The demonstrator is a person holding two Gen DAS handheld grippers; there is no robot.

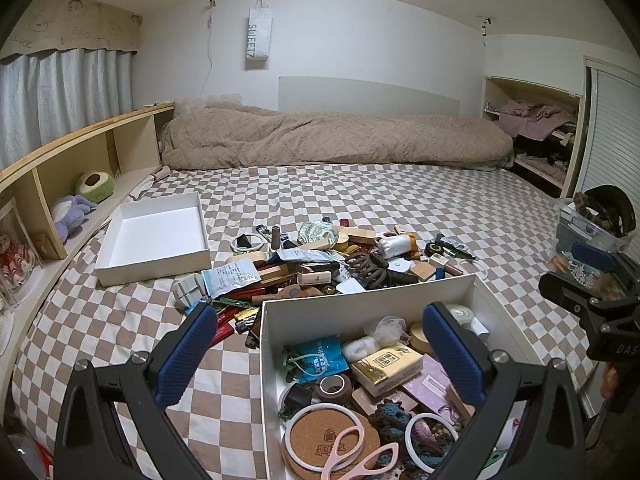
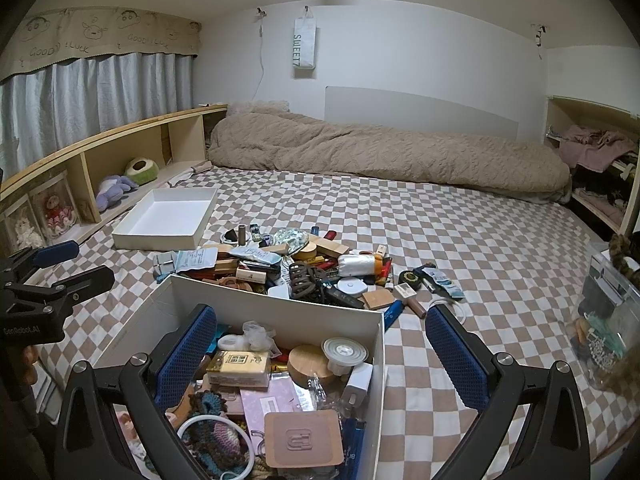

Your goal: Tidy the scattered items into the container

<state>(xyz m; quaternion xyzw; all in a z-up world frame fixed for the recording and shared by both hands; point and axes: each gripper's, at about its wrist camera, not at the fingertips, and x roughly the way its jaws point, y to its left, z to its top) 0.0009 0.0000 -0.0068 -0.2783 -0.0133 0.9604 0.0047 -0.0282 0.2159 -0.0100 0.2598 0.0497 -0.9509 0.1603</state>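
A checkered bed bears two white boxes (one empty), clutter, duvet.

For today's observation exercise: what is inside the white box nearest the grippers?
The white box holds a tissue pack, blue pouch, cork coaster, pink scissors, tape roll and crochet pieces. Anything beneath them, and the box floor, is covered.

Both wrist views look down across the bed, sharing the box

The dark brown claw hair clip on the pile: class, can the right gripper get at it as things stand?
Probably yes: the dark brown claw hair clip lies on top, uncovered, beyond the white box's far wall; the right gripper is open and empty.
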